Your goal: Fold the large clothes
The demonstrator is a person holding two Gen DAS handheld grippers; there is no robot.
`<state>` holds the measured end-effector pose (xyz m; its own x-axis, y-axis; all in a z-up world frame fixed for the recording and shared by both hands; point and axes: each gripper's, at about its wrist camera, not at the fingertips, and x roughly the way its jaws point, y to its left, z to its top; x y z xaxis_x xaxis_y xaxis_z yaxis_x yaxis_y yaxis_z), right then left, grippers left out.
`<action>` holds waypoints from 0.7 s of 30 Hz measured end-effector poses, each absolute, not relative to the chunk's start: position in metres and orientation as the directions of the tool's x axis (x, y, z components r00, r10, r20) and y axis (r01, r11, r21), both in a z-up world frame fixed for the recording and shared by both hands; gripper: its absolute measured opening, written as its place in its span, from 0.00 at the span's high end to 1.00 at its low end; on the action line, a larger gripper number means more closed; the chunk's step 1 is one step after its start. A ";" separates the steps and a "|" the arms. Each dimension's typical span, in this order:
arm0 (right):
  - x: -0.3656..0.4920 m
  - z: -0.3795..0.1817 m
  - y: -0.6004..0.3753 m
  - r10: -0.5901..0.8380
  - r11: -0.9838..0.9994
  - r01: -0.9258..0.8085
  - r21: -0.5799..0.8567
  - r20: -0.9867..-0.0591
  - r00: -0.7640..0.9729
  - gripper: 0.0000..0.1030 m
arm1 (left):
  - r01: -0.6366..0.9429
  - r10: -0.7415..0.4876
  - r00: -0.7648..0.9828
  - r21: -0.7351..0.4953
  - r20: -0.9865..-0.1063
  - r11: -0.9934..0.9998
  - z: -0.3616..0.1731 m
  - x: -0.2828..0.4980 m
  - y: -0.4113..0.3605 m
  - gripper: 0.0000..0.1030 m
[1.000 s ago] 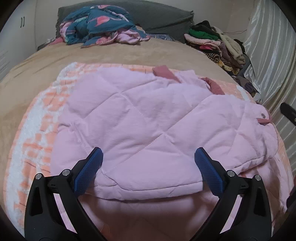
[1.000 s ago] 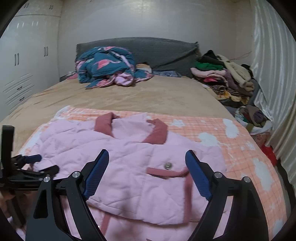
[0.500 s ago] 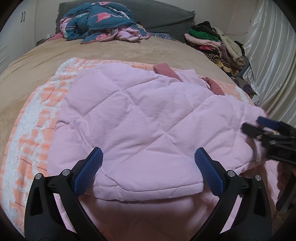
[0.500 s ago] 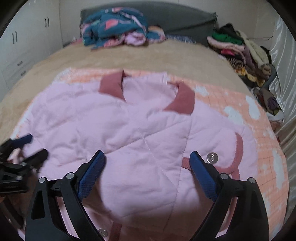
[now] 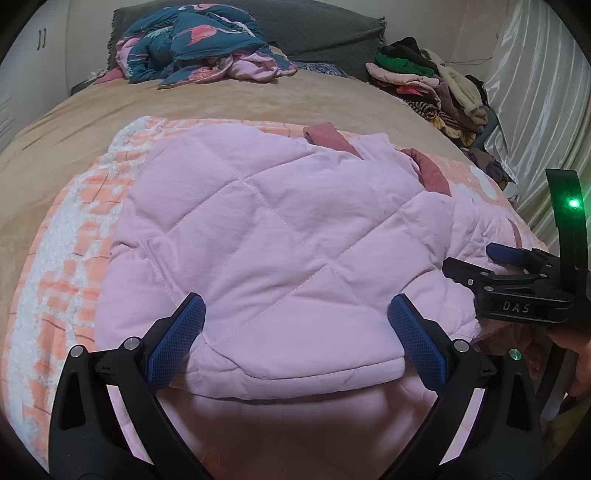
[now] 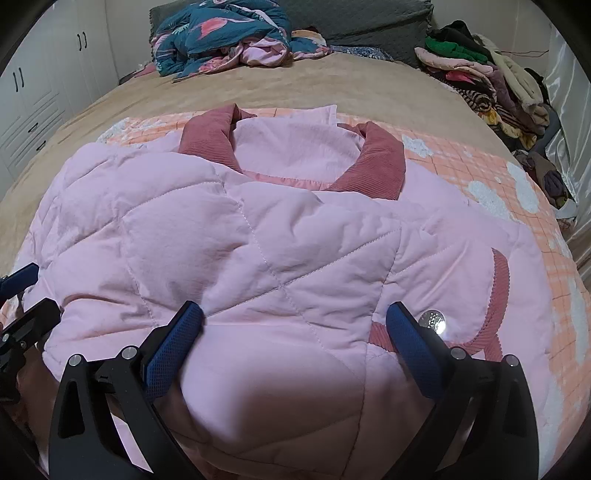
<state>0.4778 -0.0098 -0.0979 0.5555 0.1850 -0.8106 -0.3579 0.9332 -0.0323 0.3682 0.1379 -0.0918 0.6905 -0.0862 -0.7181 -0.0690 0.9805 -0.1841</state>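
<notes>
A pale pink quilted jacket (image 5: 280, 229) (image 6: 258, 240) lies flat on an orange-and-white checked blanket (image 5: 62, 258) on the bed. Its dusty-rose corduroy collar (image 6: 380, 158) points toward the headboard. A pocket with rose trim and a silver snap (image 6: 432, 321) sits at the jacket's right. My left gripper (image 5: 295, 301) hovers open over the near hem, gripping nothing. My right gripper (image 6: 294, 308) hangs low over the jacket's front, its jaws opening, with only the fabric's surface below them. Each gripper shows in the other's view: right gripper (image 5: 476, 258), left gripper (image 6: 29, 295).
Crumpled teal-and-pink bedding (image 5: 199, 44) lies against a grey headboard cushion (image 5: 325, 29). A heap of mixed clothes (image 5: 436, 85) lines the bed's right side by a pale curtain (image 5: 535, 110). White wardrobe doors (image 6: 44, 92) stand at the left. Tan bedsheet (image 6: 295, 85) lies beyond the blanket.
My right gripper has come down and tilted toward the jacket, its jaws widening, and it now shows at the right of the left wrist view. My left gripper has stayed put.
</notes>
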 end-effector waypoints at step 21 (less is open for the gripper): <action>0.457 -0.092 -0.026 0.189 0.948 -0.318 0.008 -0.817 0.544 0.04 | -0.065 -0.086 0.712 -0.187 -0.697 0.980 -0.054 0.348 0.148 0.08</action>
